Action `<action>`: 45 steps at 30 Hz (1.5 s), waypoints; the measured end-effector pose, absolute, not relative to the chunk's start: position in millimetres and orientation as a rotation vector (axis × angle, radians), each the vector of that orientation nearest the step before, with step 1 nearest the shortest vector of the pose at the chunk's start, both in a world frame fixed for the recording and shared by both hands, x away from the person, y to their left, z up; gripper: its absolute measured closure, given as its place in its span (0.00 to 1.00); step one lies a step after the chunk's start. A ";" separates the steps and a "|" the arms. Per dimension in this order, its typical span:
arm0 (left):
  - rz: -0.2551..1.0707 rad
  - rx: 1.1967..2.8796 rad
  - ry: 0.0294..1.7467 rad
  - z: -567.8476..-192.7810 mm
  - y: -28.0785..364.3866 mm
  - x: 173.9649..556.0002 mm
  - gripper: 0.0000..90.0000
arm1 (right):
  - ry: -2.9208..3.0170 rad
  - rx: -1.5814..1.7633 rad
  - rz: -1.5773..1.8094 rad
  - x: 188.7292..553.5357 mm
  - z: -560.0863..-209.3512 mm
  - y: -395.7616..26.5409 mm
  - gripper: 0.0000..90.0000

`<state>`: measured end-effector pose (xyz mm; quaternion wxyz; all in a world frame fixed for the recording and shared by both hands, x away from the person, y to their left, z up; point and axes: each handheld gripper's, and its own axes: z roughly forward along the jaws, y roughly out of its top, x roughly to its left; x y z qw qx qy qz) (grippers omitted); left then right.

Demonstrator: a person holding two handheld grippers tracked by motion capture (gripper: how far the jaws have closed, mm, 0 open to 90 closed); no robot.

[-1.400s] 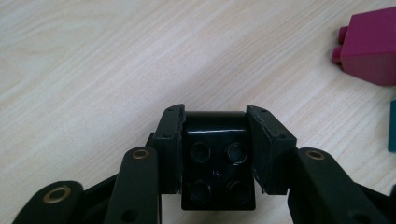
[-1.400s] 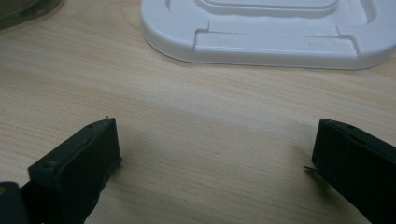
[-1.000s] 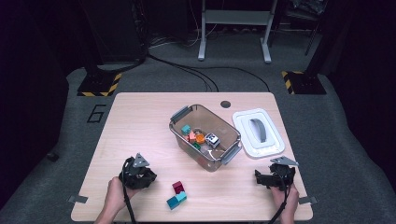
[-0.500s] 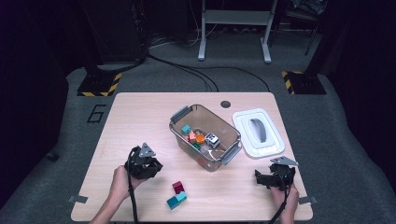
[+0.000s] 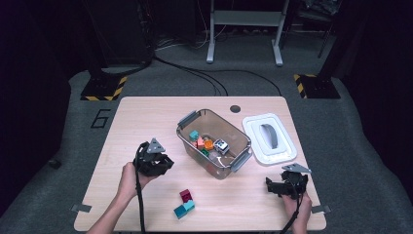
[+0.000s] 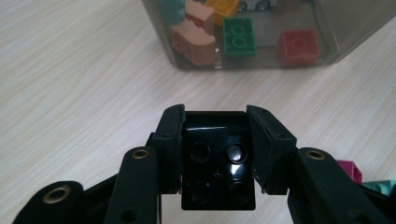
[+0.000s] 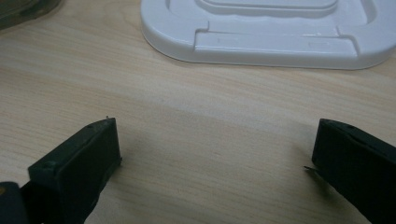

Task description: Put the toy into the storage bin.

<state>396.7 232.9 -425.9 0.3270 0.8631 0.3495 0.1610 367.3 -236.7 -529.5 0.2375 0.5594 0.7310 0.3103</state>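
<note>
My left gripper (image 6: 215,154) is shut on a glossy black brick (image 6: 217,161), held a little above the table. In the high view that gripper (image 5: 157,162) hangs left of the clear plastic bin (image 5: 234,161), which holds several coloured bricks and a small toy car (image 5: 221,146). Through the bin wall (image 6: 336,42) I see a green brick (image 6: 238,37), a red brick (image 6: 299,45) and a tan piece (image 6: 195,44). My right gripper (image 7: 212,163) stands open over bare wood, nothing between its jaws; in the high view it (image 5: 286,185) rests near the front right corner.
A magenta brick (image 5: 185,196) and a teal brick (image 5: 183,208) lie together near the table's front edge. The white bin lid (image 5: 269,138) lies flat to the right of the bin. A dark floor and black cables surround the table (image 5: 141,117).
My left gripper has risen and moved right and away from the front edge, toward the bin, carrying the black brick. The right gripper has stayed put.
</note>
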 end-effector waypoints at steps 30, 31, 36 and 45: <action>0.485 2.182 0.829 -361.9 206.2 430.9 0.66 | 2.003 1.533 0.850 367.2 -529.5 -236.7 0.00; 0.492 2.182 0.822 -358.9 203.3 433.0 0.66 | 2.003 1.533 0.850 367.2 -529.4 -236.8 0.00; 0.496 2.179 0.813 -351.8 196.6 439.3 0.66 | 2.002 1.535 0.849 367.1 -529.4 -236.7 0.00; 0.473 2.177 0.806 -351.3 178.4 455.1 0.66 | 2.003 1.532 0.850 367.2 -529.5 -236.8 0.00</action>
